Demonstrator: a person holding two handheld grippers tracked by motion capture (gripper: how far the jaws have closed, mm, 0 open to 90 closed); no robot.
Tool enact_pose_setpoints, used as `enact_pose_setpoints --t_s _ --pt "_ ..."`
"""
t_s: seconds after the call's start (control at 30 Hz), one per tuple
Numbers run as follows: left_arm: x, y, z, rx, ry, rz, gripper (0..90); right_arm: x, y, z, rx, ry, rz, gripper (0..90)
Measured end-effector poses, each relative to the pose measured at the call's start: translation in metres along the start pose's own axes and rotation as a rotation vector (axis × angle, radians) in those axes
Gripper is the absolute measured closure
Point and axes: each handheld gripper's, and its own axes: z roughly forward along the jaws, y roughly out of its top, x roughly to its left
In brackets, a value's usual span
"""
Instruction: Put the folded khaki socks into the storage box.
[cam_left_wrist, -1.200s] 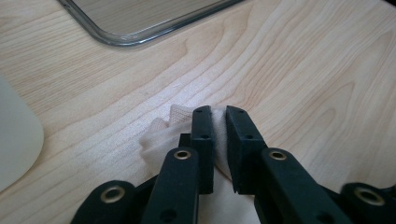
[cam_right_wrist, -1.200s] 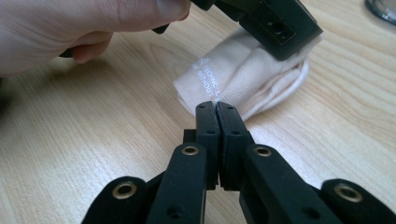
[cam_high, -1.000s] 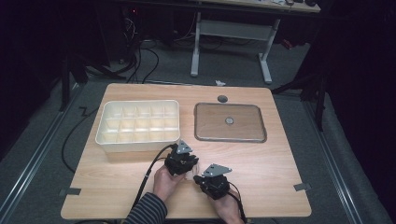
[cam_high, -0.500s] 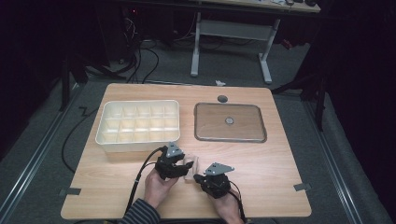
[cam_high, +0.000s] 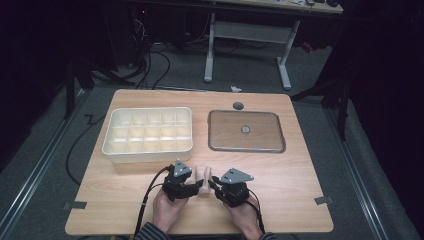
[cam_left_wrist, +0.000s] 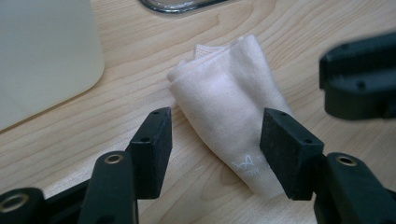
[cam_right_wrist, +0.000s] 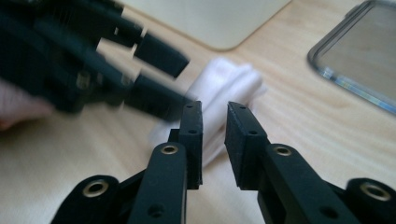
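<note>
A folded pale cloth lies on the wooden table near its front edge, between my two grippers. In the left gripper view the cloth rests on the wood between the jaws of my left gripper. Those jaws have just been opening and stand wide, with no squeeze on the cloth. My left gripper points right at the cloth. My right gripper points left at it. In the right gripper view its jaws have just been opening to a narrow gap with nothing in it. The cloth lies just beyond the tips.
A cream compartment tray stands behind the left hand, close to the cloth. A flat glass lid with a metal rim lies at the back right. Black cables trail from both grippers over the table's front edge.
My left gripper has drifted left and toward the front edge and now points at the right gripper. The cloth now shows lying on the table between the two grippers.
</note>
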Motion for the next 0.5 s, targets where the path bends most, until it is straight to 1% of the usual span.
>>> enact_pose_setpoints --t_s 0.1,0.17,0.23,0.33,0.47,0.5 --pt "-0.001 0.000 0.001 0.002 0.002 -0.002 44.3 -0.002 0.010 0.007 0.000 0.002 -0.003 79.4" --pt "-0.004 0.001 0.002 0.006 0.011 0.009 44.4 -0.002 0.016 0.013 0.007 0.005 -0.018 79.9" --pt "-0.005 0.002 0.003 0.010 0.015 0.021 44.5 -0.003 0.018 0.019 0.019 0.003 -0.021 80.2" --pt "-0.006 0.002 0.005 0.014 0.022 0.027 44.4 -0.009 0.017 0.029 0.042 -0.001 -0.001 80.3" --pt "-0.006 0.001 0.006 0.015 0.024 0.028 44.2 -0.016 0.013 0.035 0.068 -0.009 0.006 80.3" --pt "-0.006 0.001 0.006 0.014 0.025 0.030 44.1 -0.018 0.012 0.035 0.071 -0.007 0.015 80.2"
